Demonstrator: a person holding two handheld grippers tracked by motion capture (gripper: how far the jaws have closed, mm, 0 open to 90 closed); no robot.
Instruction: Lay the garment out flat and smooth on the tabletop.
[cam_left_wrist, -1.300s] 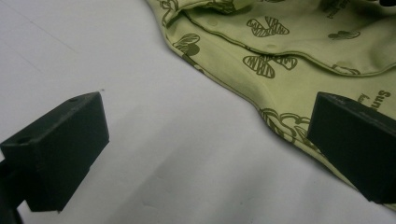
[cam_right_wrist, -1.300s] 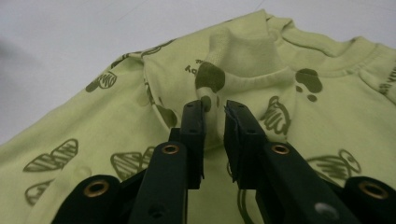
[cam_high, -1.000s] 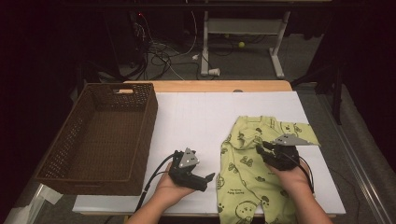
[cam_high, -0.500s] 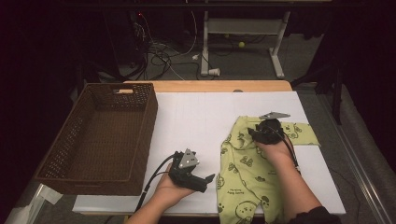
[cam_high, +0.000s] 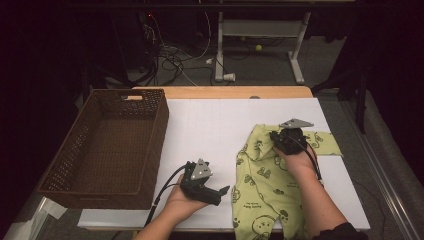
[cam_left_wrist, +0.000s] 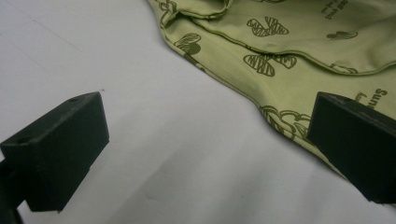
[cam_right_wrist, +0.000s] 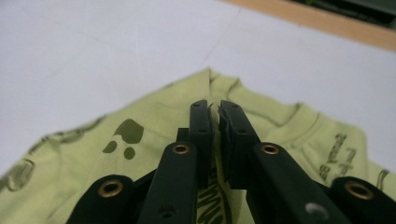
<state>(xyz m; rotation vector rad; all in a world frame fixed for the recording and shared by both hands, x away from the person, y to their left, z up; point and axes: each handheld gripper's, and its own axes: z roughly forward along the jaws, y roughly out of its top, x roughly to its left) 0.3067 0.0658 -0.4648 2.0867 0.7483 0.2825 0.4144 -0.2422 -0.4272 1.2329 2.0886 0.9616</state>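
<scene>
Shirt (cam_high: 270, 185) spread flat at right of table (cam_high: 210, 125), basket (cam_high: 107, 145) at left. Right gripper (cam_right_wrist: 215, 109) just clamped on collar fold – cloth pinched, should be lifted slowly. Left gripper (cam_left_wrist: 205, 135) gaping, idle beside hem – could be brought in.

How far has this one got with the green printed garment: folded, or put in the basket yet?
Early. Done: the light-green printed cotton garment lies spread on the white table. In hand: the right gripper, whose jaws have just been closing, pinches the fabric near its collar; the left gripper waits open beside the hem. Left: the brown wicker basket holds nothing, and no fold is finished.
</scene>
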